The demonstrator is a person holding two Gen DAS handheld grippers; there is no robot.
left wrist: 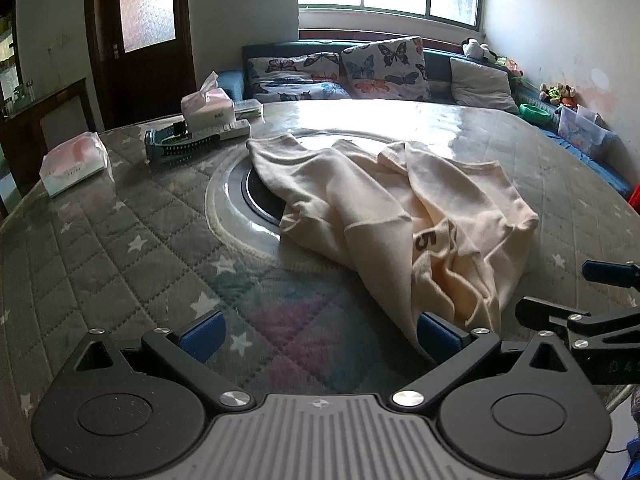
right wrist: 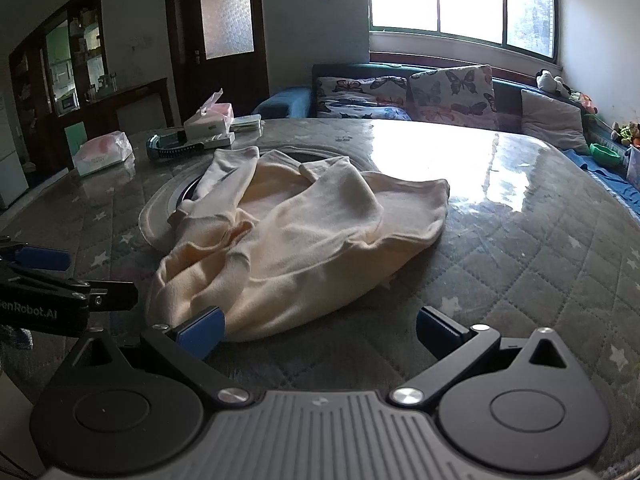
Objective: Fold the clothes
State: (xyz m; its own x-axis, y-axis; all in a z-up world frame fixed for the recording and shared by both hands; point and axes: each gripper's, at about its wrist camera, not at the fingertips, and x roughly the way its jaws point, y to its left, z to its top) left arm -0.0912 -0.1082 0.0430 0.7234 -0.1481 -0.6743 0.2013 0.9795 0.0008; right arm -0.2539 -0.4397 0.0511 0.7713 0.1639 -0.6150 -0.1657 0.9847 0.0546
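Lying crumpled at the middle of the table (left wrist: 120,240), partly over its round inset, the cream shirt (left wrist: 400,208) shows a dark "5". Both the left hand-held gripper (left wrist: 320,338) and the right hand-held gripper (right wrist: 320,334) gape wide, empty, at its near edge. "enRobot.AI" marks the left one.

- We see the garment (left wrist: 384,216) heaped mid-desk (left wrist: 120,240), partly over the turntable (left wrist: 228,200).
- Far left of it lie a brush (left wrist: 180,146) and two tissue packs (left wrist: 74,164).
- Behind the desk stands a sofa (left wrist: 440,64) with cushions (left wrist: 384,66).
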